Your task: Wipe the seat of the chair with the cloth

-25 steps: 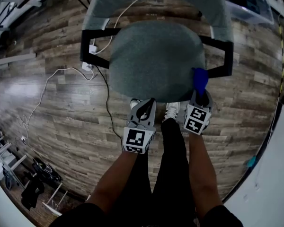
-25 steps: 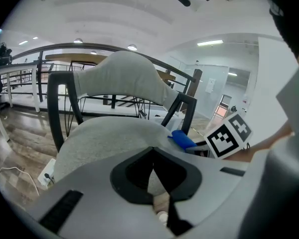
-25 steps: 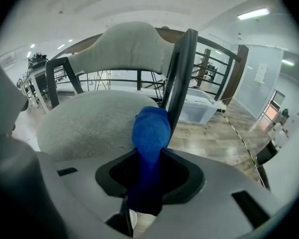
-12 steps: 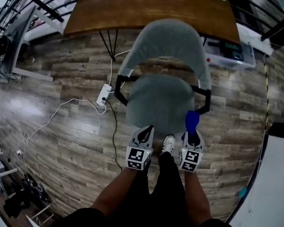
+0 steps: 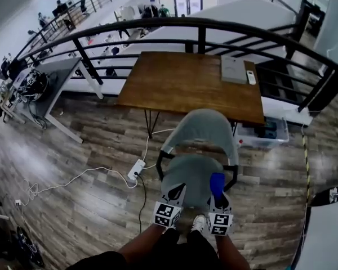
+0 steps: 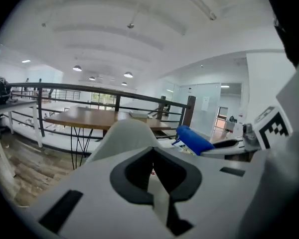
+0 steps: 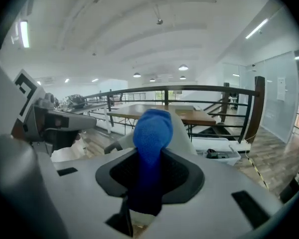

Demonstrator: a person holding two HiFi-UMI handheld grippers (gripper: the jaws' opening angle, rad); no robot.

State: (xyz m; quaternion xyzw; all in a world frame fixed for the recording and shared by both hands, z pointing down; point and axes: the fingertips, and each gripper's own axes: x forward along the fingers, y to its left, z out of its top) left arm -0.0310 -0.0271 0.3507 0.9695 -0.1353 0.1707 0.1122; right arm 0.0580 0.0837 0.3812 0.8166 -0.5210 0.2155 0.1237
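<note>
The grey chair has a round seat [image 5: 190, 173] and a curved backrest [image 5: 204, 129], and it faces me in the head view. My right gripper [image 5: 217, 191] hangs over the seat's front right edge, shut on the blue cloth [image 5: 217, 183]. The cloth [image 7: 152, 131] sticks up between its jaws in the right gripper view. My left gripper [image 5: 177, 190] is over the front left edge, shut and empty, with nothing between its jaws [image 6: 154, 166]. The left gripper view also catches the blue cloth [image 6: 193, 139] and the backrest [image 6: 120, 139].
A brown table [image 5: 186, 83] holding a flat grey box [image 5: 234, 70] stands behind the chair, with a dark railing [image 5: 203, 26] beyond it. A white power strip [image 5: 137, 169] and its cable lie on the wood floor at the left. A clear storage bin [image 5: 265, 133] sits at the right.
The view has tilted up and drawn back, so the chair looks smaller and the table and railing now show. Both grippers stay near the seat's front, cloth still held.
</note>
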